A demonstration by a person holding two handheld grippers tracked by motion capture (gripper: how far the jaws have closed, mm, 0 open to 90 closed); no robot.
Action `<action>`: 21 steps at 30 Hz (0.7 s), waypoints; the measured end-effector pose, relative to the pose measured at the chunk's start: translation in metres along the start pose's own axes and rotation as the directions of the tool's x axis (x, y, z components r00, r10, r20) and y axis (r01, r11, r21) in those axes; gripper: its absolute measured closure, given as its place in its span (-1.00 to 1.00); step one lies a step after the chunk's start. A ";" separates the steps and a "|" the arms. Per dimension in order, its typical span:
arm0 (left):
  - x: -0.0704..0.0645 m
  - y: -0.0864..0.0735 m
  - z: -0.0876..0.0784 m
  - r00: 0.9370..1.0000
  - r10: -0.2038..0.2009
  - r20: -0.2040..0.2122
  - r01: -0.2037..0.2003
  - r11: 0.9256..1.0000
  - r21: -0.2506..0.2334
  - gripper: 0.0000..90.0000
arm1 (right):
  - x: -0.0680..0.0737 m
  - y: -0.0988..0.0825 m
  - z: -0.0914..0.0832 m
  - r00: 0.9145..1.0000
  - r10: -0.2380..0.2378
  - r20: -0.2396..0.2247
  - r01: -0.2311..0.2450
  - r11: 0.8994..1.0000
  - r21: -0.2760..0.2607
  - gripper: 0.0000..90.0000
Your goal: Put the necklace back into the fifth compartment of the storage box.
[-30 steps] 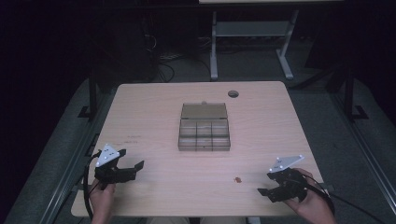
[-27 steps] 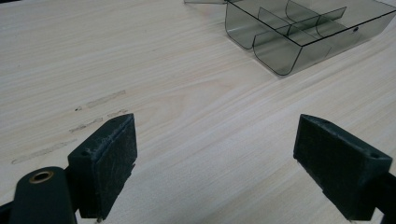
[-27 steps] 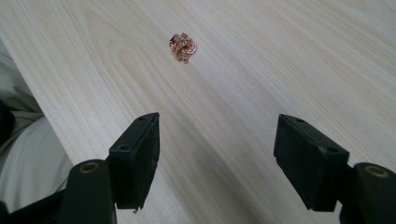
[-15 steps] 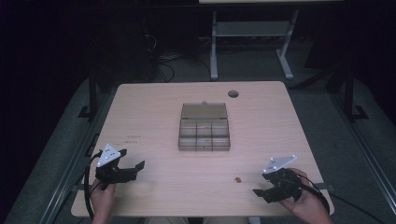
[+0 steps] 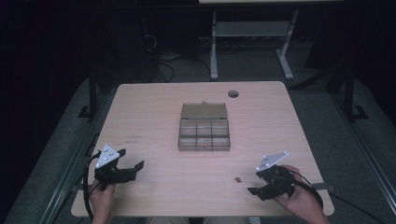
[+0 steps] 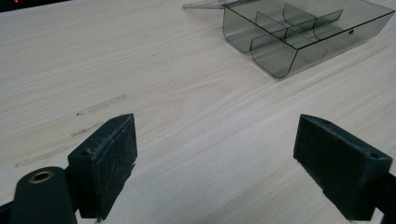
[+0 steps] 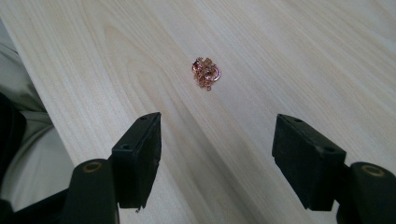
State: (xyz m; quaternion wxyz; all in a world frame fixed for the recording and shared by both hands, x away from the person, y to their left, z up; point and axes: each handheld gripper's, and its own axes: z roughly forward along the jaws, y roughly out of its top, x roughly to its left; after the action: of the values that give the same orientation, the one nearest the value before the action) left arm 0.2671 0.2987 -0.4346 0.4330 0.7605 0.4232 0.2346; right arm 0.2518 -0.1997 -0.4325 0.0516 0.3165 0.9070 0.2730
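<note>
Right gripper (image 7: 217, 140): fingers spread, empty, now turned toward the small pinkish-gold tangle of chain jewellery (image 7: 206, 73), which lies just ahead of them on the pale wooden tabletop (image 7: 299, 56). Judged lined up for pickup.
Left gripper (image 6: 215, 154): fingers spread, empty, unmoved.
Clear grey plastic compartment box (image 6: 299, 32): beyond, lid open.

Small pinkish-gold chain (image 7: 206, 73) bunched in a heap.
It lies loose on the bare desk (image 7: 289, 56), near its front edge.
</note>
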 end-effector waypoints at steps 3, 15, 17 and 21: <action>0.000 0.000 0.001 1.000 0.005 -0.001 -0.005 1.000 0.004 -0.71 | 0.000 0.005 0.002 1.000 -0.008 -0.011 0.008 1.000 0.014 -0.23; 0.000 0.000 0.002 1.000 0.009 0.004 -0.009 1.000 0.008 -0.71 | 0.002 0.024 0.007 0.998 -0.050 -0.027 0.051 0.998 0.046 -0.14; 0.000 0.000 0.002 1.000 0.007 0.005 -0.007 1.000 0.007 -0.71 | 0.000 0.028 0.009 0.998 -0.061 -0.030 0.062 0.996 0.058 -0.10; 0.000 -0.001 0.002 1.000 0.005 0.005 -0.005 1.000 0.008 -0.71 | 0.001 0.035 0.011 0.997 -0.066 -0.037 0.068 0.995 0.071 -0.05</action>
State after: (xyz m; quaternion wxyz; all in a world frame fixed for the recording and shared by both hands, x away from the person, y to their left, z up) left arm 0.2688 0.2979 -0.4364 0.4304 0.7640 0.4212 0.2318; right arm 0.2729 -0.1714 -0.4236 0.0336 0.2829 0.9271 0.2437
